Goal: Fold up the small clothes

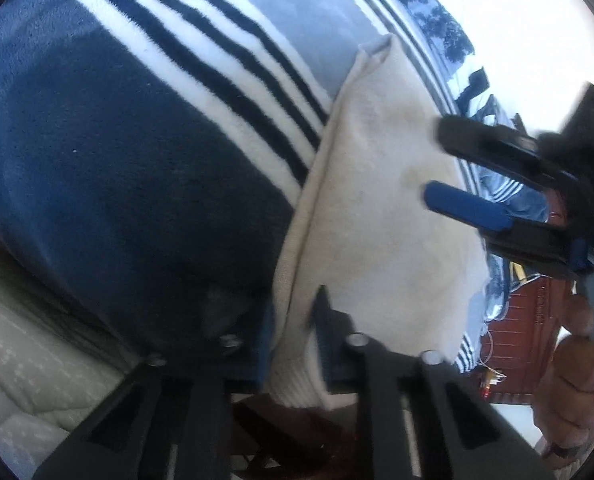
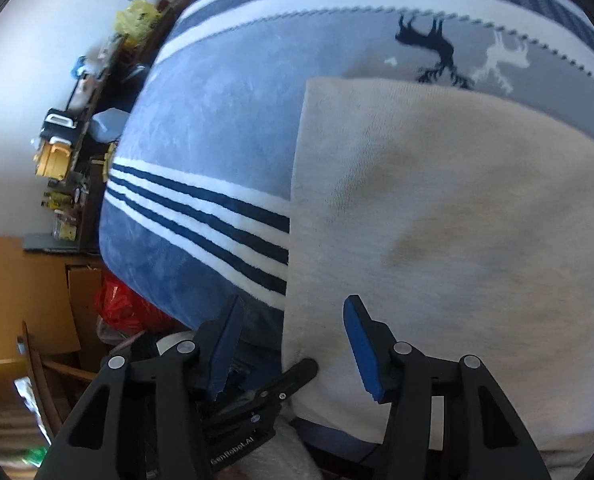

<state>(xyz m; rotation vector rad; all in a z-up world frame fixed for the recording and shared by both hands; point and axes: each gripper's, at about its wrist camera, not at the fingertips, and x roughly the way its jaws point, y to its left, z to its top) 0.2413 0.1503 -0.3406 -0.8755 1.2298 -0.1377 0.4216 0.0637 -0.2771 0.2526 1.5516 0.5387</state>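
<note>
My left gripper [image 1: 297,344] is clenched on the cream garment's [image 1: 381,216] edge. My right gripper [image 2: 293,344] hangs released, straddling that garment's edge above the striped blanket [image 2: 201,128].

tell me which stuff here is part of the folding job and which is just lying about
Part of the job:
cream garment, lying on the striped blanket
left gripper, shut on the garment's edge
right gripper, open at the garment's edge

Just lying about:
cluttered shelf
red bag
cardboard box
</note>
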